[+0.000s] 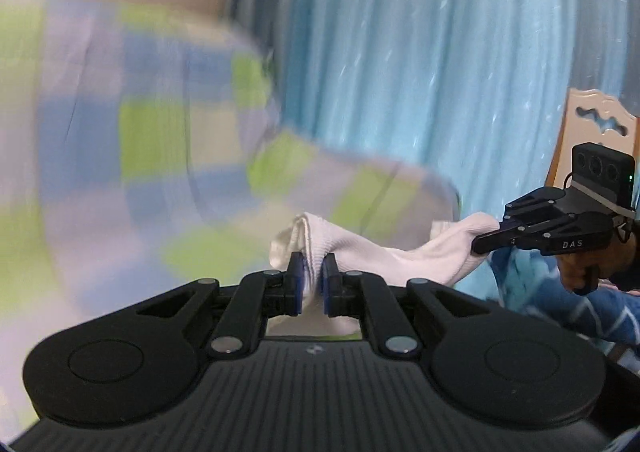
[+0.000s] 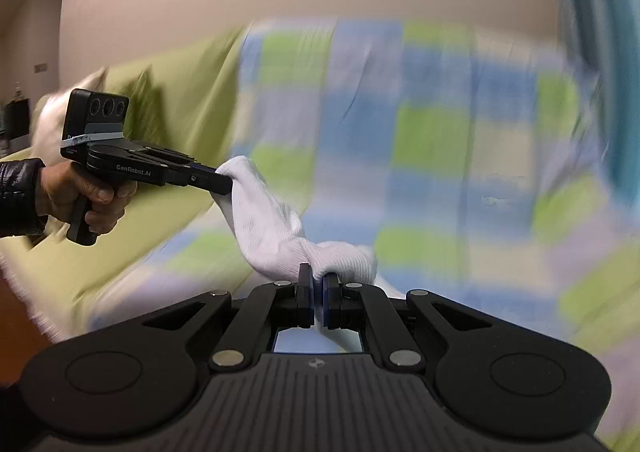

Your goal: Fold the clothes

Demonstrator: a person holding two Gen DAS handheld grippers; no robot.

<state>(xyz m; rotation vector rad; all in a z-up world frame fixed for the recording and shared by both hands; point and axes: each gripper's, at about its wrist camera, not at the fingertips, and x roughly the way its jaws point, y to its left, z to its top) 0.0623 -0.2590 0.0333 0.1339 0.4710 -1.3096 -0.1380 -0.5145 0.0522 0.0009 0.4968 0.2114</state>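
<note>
Between the two grippers hangs a white sock [image 1: 400, 256], held off the blurred checked blanket [image 2: 440, 140] of blue, green and pale squares. At one end the left gripper [image 1: 313, 272] has its jaws clenched on the ribbed cloth; at the other end the right gripper [image 2: 318, 284] pinches it too. "GenRobot.AI" reads along the left gripper's side in the right wrist view, "DAS" on the right gripper's side in the left wrist view. A blue curtain [image 1: 420, 72] hangs behind.

Home — checked bedding [image 2: 420, 140], blue curtain [image 1: 420, 52], wooden chair [image 1: 596, 120]
</note>
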